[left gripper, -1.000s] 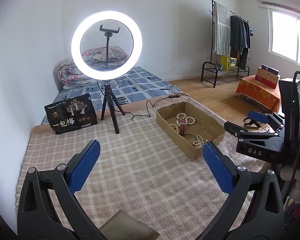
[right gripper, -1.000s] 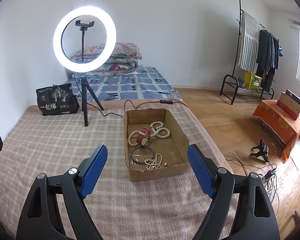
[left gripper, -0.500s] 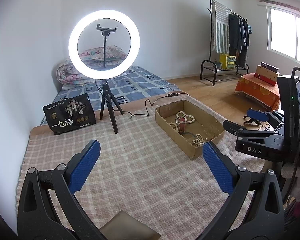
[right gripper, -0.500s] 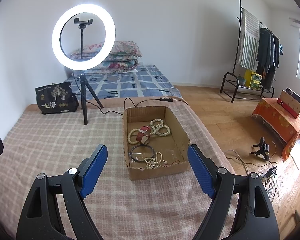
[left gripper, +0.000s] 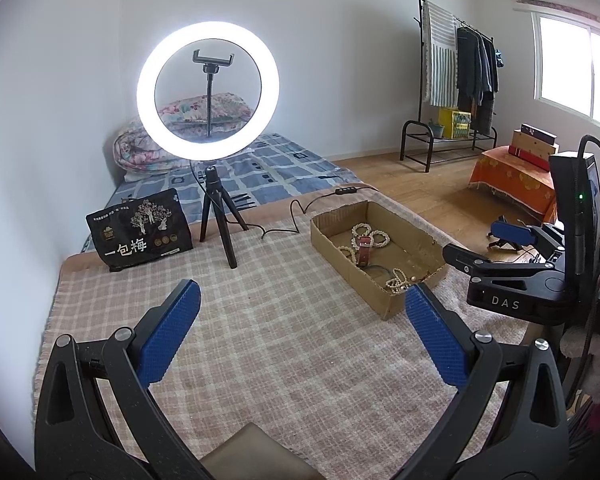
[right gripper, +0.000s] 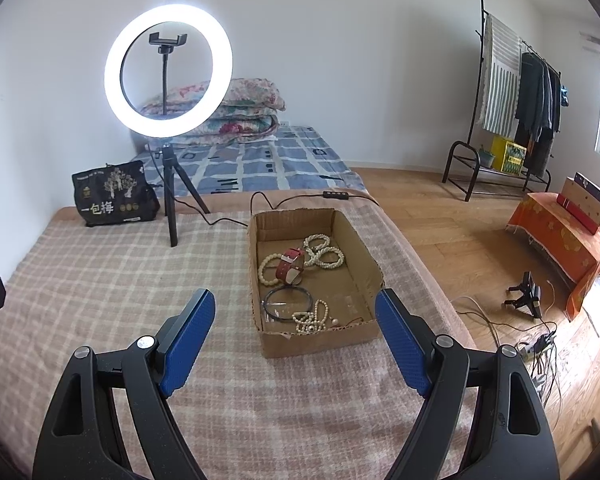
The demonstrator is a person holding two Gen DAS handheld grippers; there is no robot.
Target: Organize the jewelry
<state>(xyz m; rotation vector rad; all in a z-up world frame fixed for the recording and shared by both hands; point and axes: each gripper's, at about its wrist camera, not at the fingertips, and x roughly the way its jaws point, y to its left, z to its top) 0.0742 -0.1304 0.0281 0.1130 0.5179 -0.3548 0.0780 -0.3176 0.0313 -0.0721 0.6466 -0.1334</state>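
Lying loose inside the cardboard box [right gripper: 374, 270]: bead strands [right gripper: 324, 254], a red watch [right gripper: 290, 266] and a dark bangle [right gripper: 288, 303].

Box is sitting on the checked blanket [right gripper: 100, 280], long axis running away toward the ring light [right gripper: 168, 74]. Both grippers, right gripper [right gripper: 296, 340] and left gripper [left gripper: 300, 336], are hovering nearby, fingers apart, holding nothing; this fits either sorting underway or jewelry already gathered.

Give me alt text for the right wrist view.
An open cardboard box on a checked blanket holds bead strands, a red strap and a dark bangle. The right gripper hangs open, empty.
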